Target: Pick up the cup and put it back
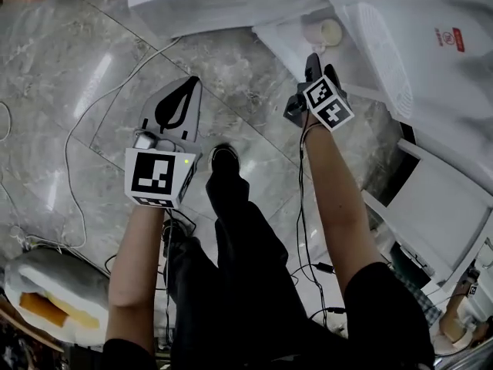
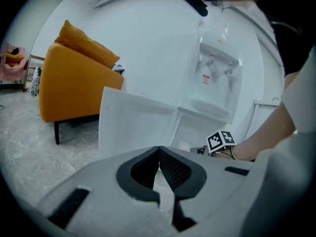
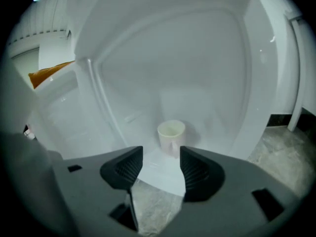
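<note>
The cup stands upright on a white ledge inside a white, curved-walled recess, with its handle turned toward the right gripper. The right gripper's fingers are spread, with nothing between them. The cup sits just ahead of the fingertips, centred on the gap, and is not touched by either finger. In the head view the same cup appears at the top of the frame, just beyond the tip of the right gripper, which points at it and angles downward. The left gripper has its fingers pressed together at the tips and holds nothing. In the head view the left gripper is held over the marble floor, well apart from the cup and to the left of the person's dark-trousered legs and shoe. The left gripper view looks across a white panel toward a water dispenser. An orange armchair stands on the floor at left, and the marker cube of the right gripper is visible at lower right. Thin cables run across the floor beside the left arm.
</note>
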{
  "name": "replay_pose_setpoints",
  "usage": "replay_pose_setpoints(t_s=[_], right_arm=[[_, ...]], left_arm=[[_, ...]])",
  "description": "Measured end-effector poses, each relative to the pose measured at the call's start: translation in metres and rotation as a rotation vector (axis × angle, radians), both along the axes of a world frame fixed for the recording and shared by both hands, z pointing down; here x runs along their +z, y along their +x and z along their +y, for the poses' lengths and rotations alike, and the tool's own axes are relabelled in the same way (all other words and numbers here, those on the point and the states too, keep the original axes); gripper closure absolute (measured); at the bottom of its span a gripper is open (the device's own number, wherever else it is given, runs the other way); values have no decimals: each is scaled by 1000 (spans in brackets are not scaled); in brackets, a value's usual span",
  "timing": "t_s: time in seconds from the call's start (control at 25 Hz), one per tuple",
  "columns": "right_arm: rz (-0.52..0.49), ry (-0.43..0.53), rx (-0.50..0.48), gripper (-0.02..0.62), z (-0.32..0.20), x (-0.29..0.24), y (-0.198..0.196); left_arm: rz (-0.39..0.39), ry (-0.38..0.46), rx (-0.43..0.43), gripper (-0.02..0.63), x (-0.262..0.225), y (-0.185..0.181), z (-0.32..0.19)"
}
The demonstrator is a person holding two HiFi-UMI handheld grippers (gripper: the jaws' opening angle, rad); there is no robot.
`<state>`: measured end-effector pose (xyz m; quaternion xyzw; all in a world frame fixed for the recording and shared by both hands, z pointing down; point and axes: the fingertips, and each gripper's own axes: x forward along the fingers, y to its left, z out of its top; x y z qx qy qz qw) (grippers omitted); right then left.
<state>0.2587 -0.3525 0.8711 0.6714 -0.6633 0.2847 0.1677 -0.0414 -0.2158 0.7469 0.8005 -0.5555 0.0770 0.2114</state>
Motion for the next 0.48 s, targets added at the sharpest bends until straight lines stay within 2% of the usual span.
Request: replay_pose_setpoints(t_s=[0.32, 0.48], right_arm=[[-6, 16, -83, 409, 65, -136, -54], [38, 57, -152, 549, 90, -211, -77]], left_arm=[[23, 7, -37, 597, -131, -20, 43], [28, 24, -41, 597, -191, -32, 72]])
